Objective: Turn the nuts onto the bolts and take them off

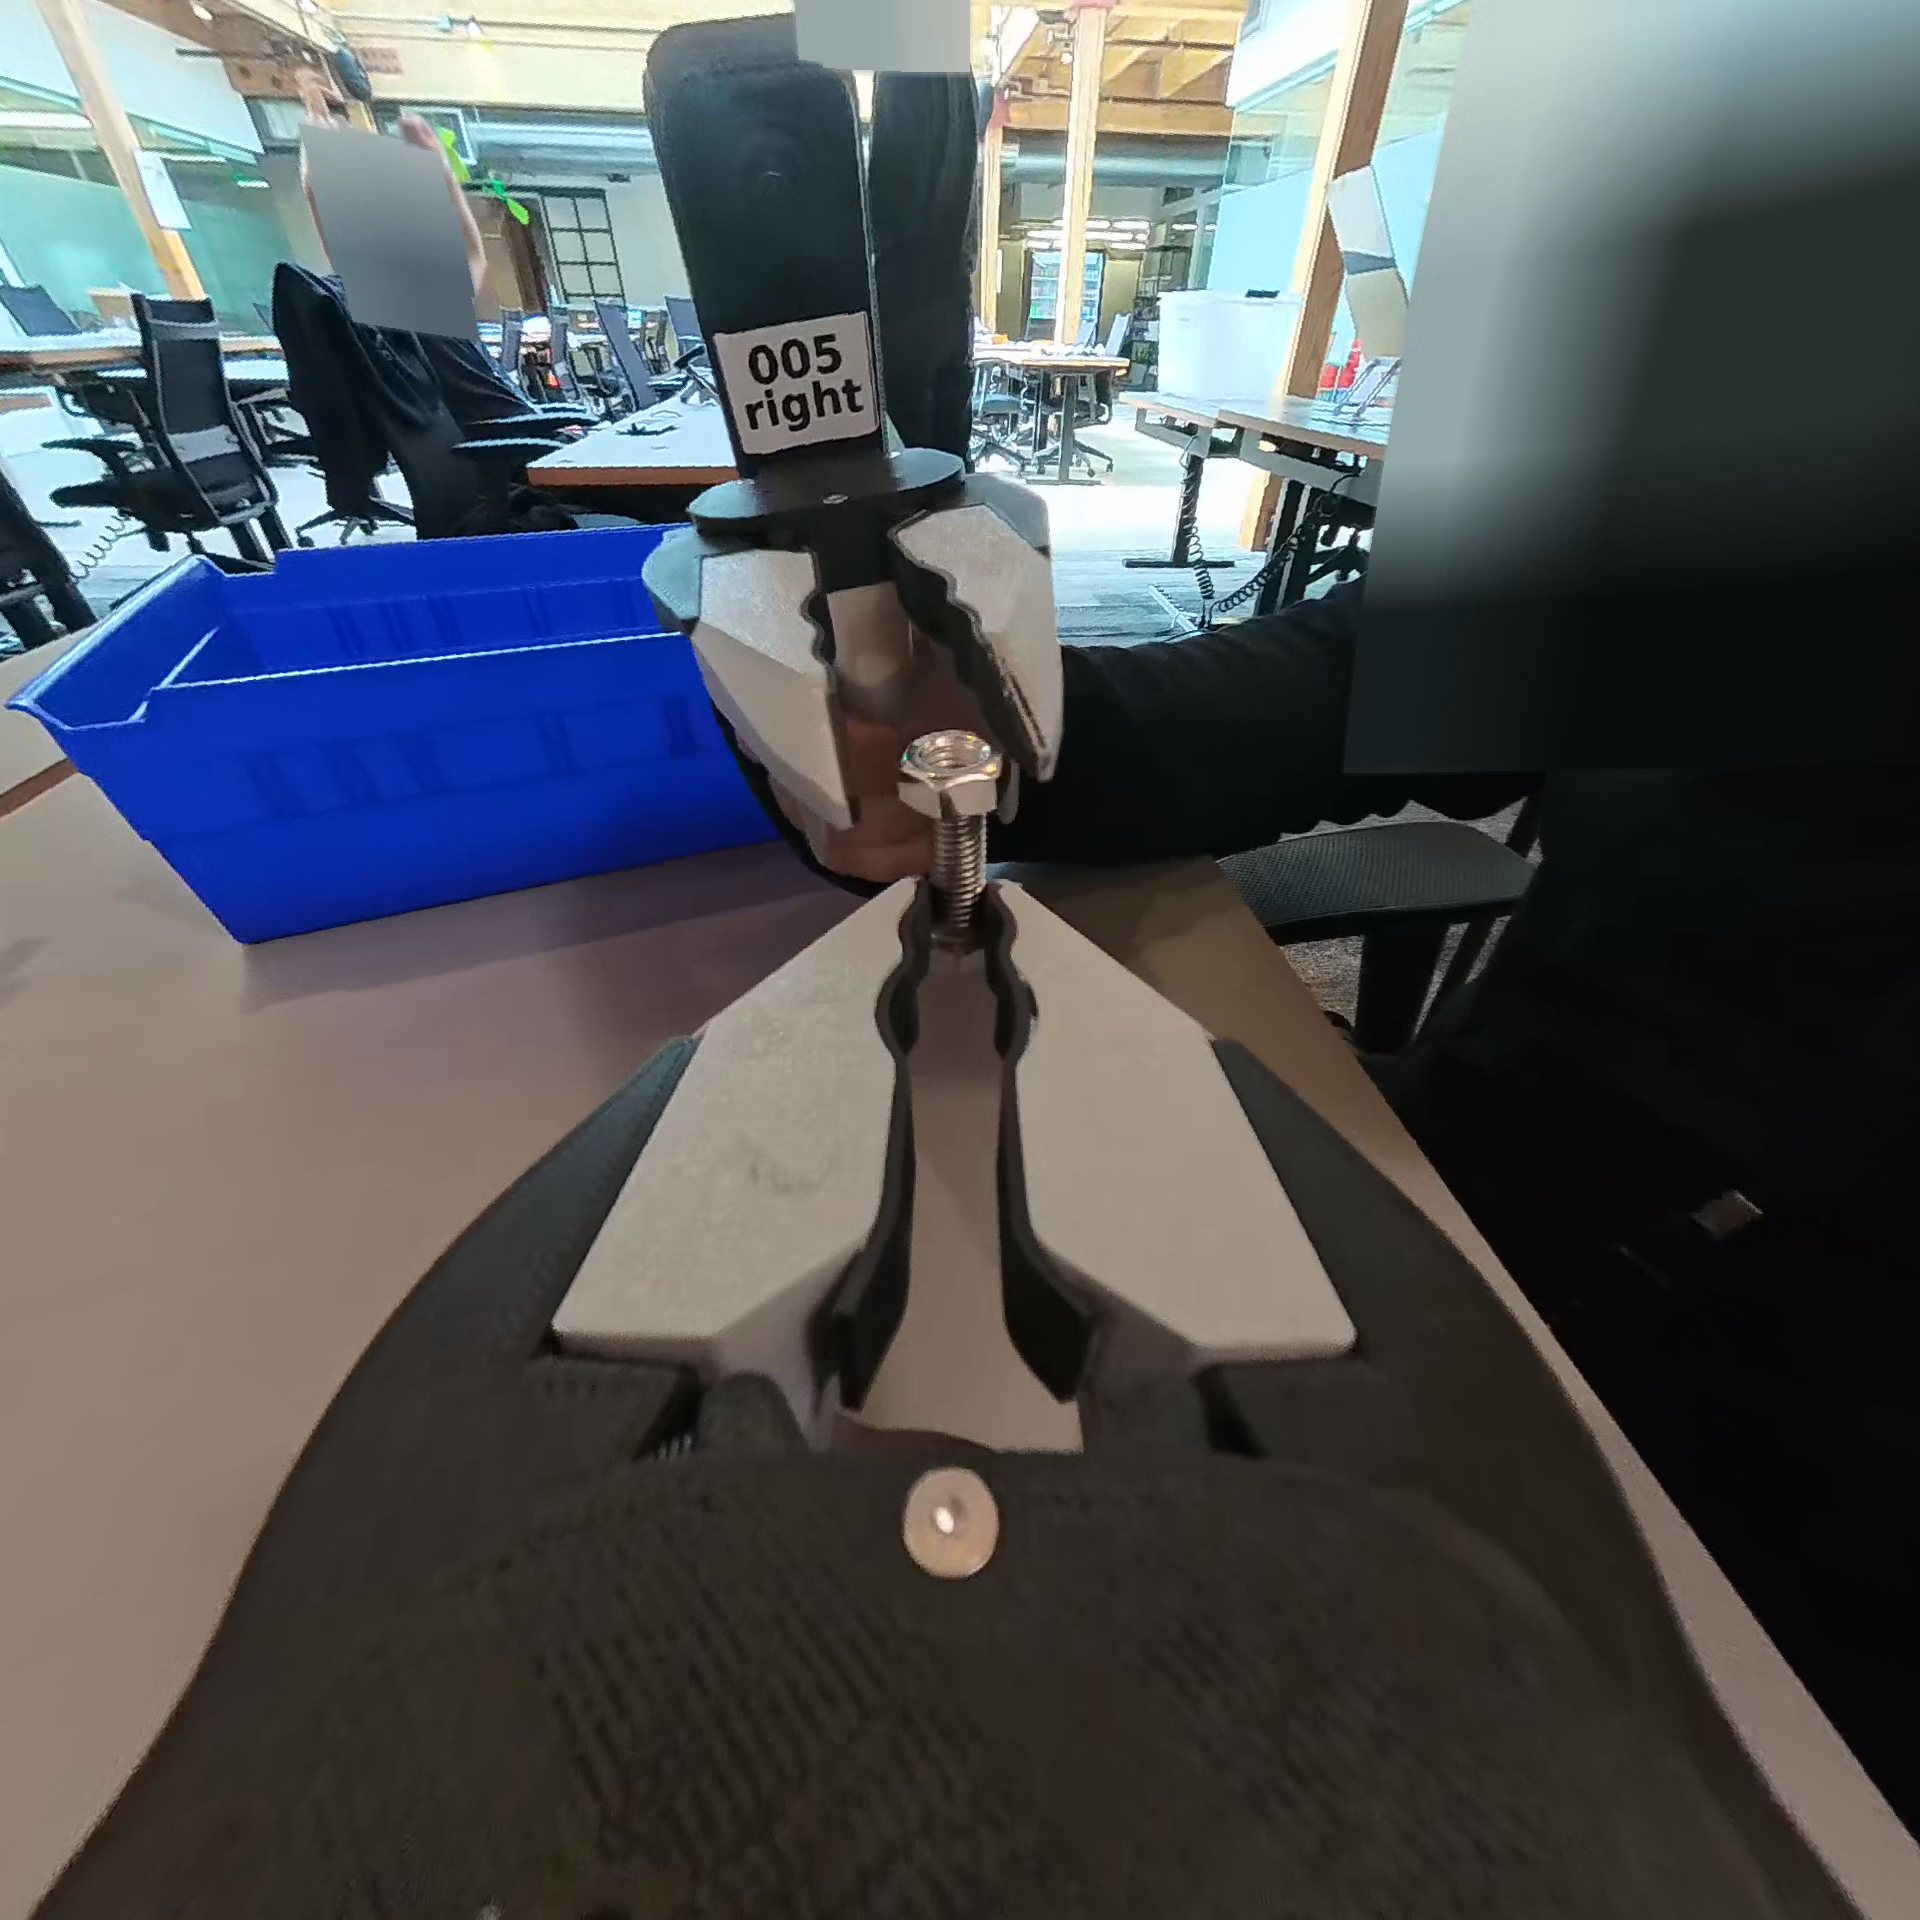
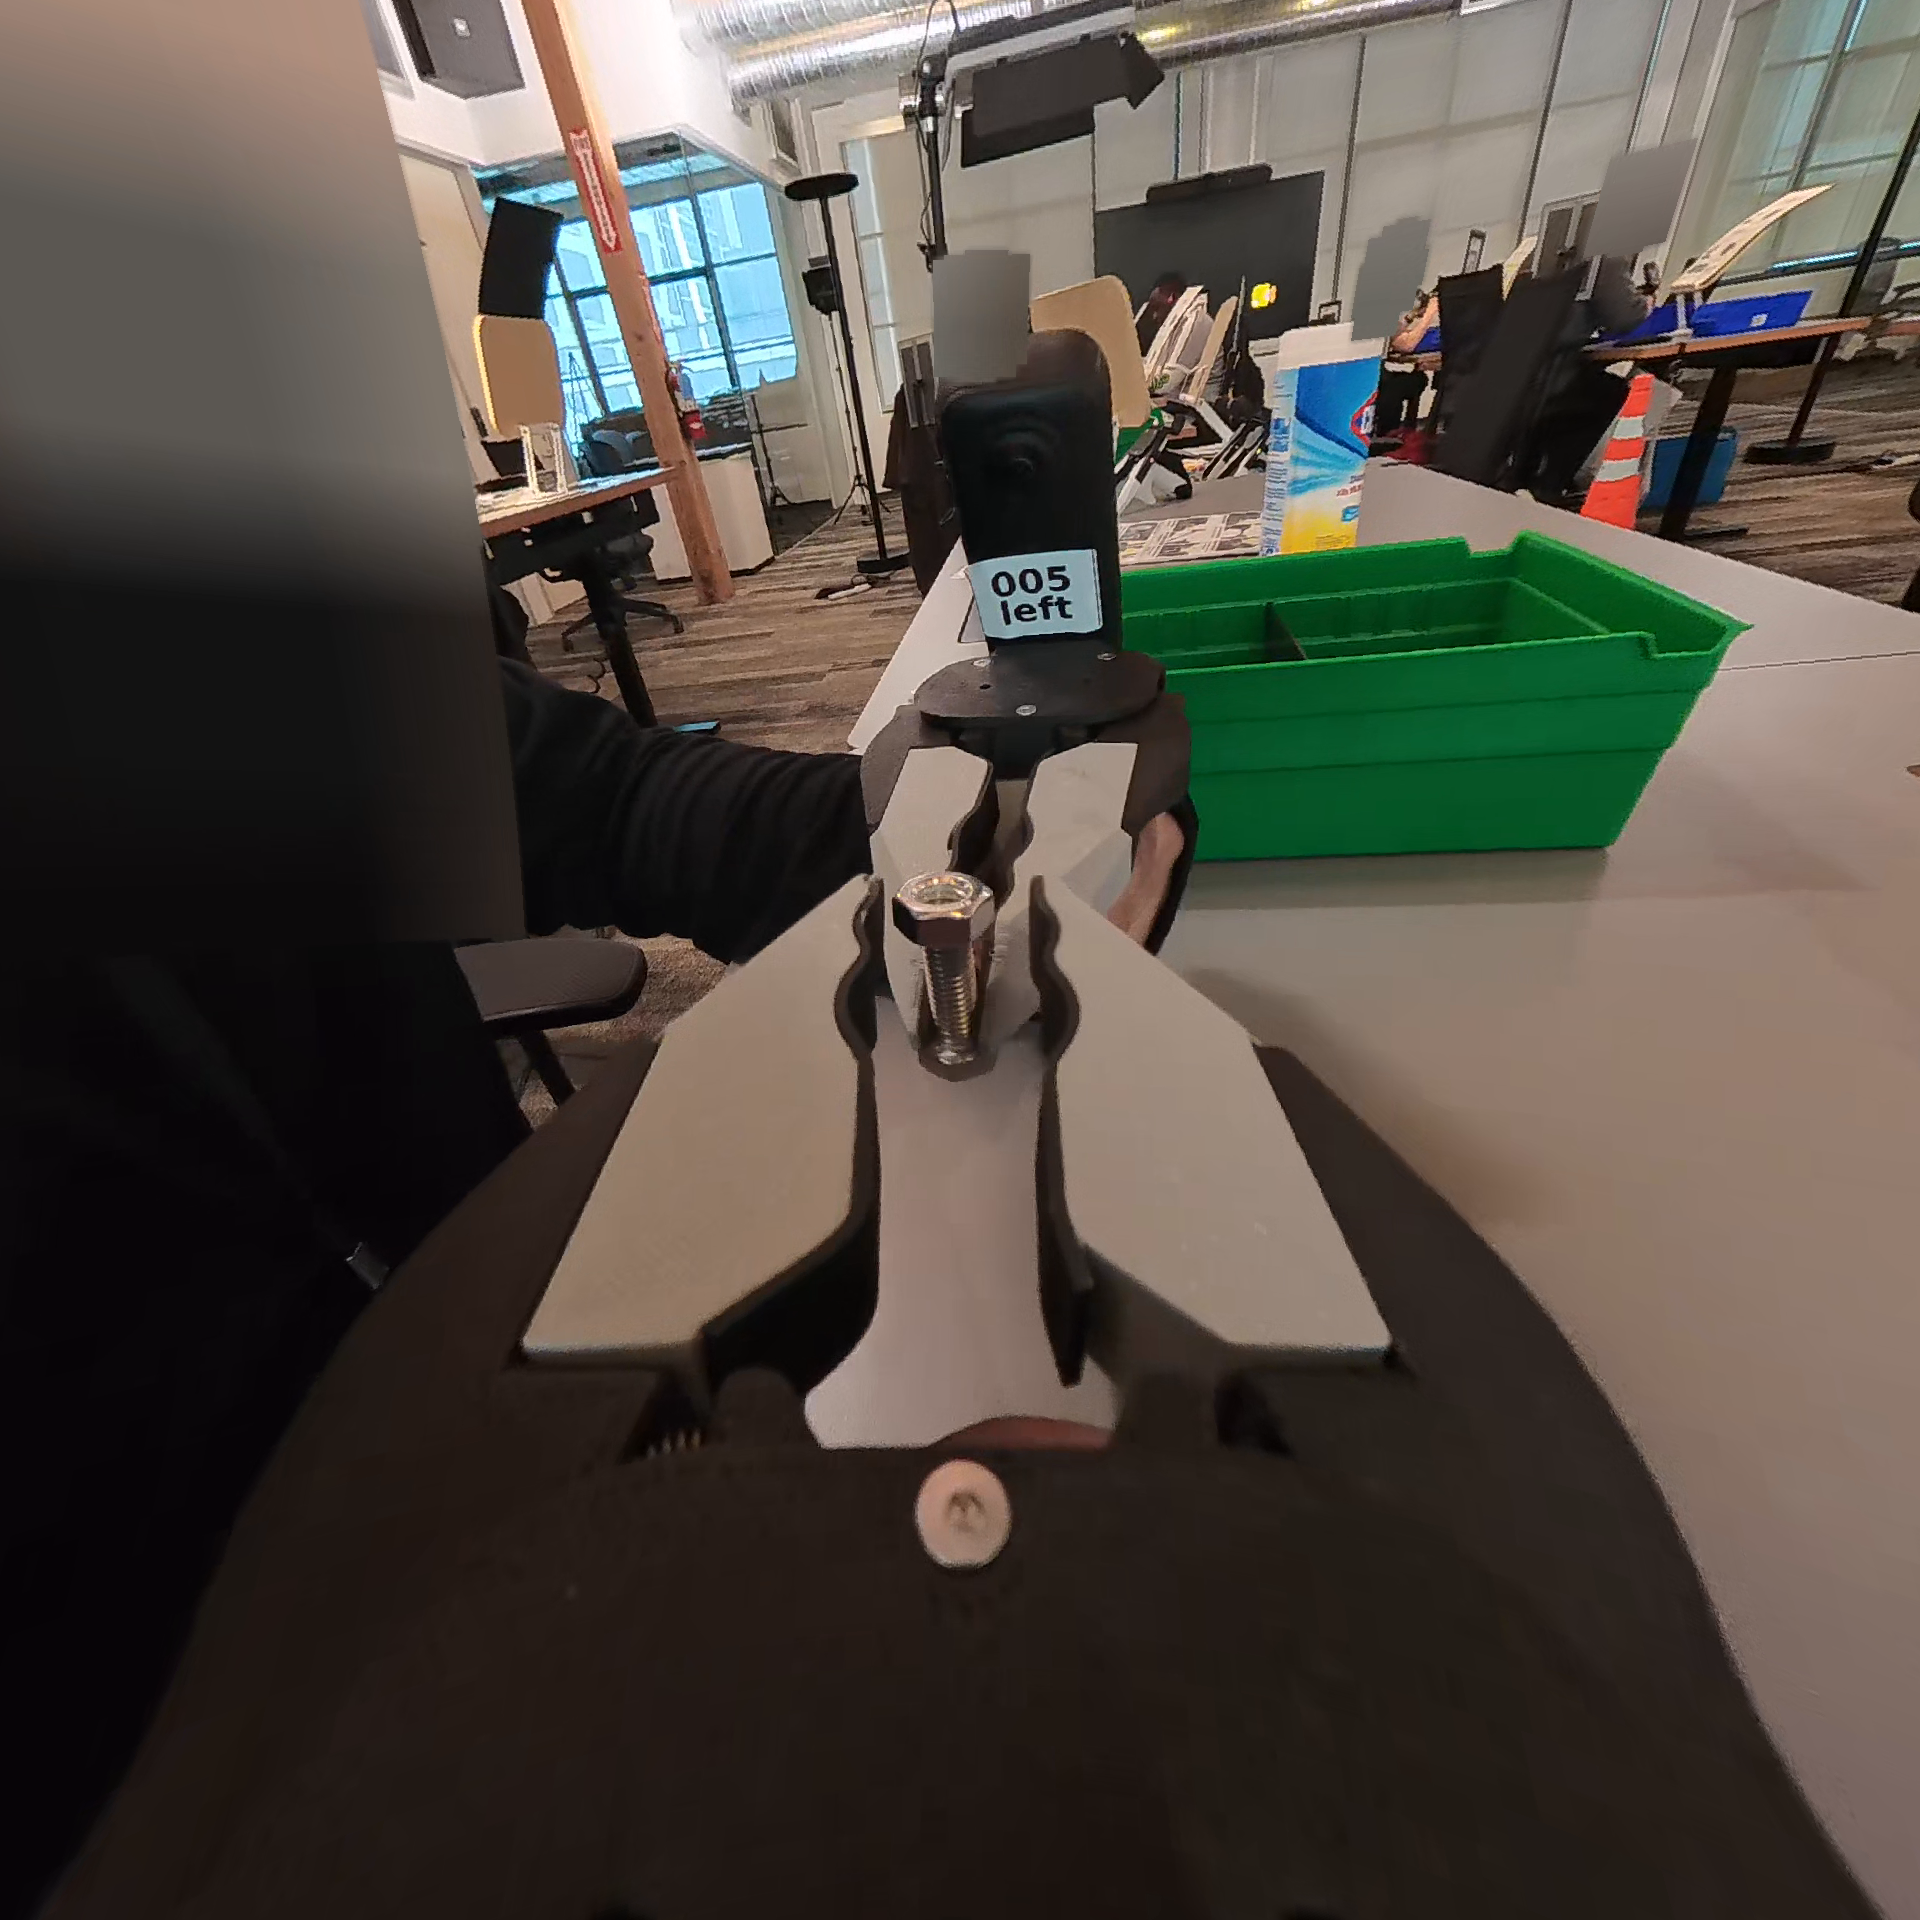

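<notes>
A silver bolt (image 1: 954,868) stands upright above the grey table (image 1: 312,1195), with a hex nut (image 1: 951,774) on its upper end. My left gripper (image 1: 958,920) is shut on the bolt's lower part. My right gripper (image 1: 935,795) faces it from the far side. Its jaws are open on either side of the nut, with small gaps. In the right wrist view the nut (image 2: 940,902) sits between my right gripper's (image 2: 954,904) open fingers. The bolt (image 2: 951,997) runs down below it into the left gripper's grip.
A blue bin (image 1: 416,748) stands on the table to the left in the left wrist view. A green divided bin (image 2: 1403,727) and a wipes canister (image 2: 1320,457) stand behind in the right wrist view. A black chair armrest (image 1: 1382,873) is by the table edge.
</notes>
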Demonstrator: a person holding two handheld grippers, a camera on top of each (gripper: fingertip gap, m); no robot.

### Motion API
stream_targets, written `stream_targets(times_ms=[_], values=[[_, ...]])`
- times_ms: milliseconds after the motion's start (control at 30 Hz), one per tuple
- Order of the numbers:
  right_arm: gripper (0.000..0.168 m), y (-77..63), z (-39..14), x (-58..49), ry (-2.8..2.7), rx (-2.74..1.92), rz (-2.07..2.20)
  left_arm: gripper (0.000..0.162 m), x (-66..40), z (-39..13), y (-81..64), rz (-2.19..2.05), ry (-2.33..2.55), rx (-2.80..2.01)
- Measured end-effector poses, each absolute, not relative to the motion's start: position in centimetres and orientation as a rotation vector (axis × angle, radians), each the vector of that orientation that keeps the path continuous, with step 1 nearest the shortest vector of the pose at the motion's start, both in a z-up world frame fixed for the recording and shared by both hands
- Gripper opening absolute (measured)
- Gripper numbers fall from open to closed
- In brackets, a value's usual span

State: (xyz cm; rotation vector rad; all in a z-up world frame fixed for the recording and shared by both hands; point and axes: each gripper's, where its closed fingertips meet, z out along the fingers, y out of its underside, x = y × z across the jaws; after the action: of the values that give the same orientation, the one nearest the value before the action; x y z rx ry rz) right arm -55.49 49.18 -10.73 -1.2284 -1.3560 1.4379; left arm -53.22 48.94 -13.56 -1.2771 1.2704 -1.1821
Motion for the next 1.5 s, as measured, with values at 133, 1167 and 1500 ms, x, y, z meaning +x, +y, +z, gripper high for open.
stream_targets(times_ms=[133,1167,1500], values=[[0.024,48.9,-10.9,-55.7,-1.374,-1.223,1.439,0.007,-53.2,-13.4,48.7,-1.189,1.277,-1.268],[0.016,55.8,-12.5,-54.7,-0.813,-1.462,0.895,0.007,-52.7,-15.2,55.7,-0.661,0.863,-1.550],[0.016,56.3,-12.6,-55.0,-0.759,-1.463,0.814,0.007,-53.1,-15.3,56.0,-0.635,0.826,-1.592]])
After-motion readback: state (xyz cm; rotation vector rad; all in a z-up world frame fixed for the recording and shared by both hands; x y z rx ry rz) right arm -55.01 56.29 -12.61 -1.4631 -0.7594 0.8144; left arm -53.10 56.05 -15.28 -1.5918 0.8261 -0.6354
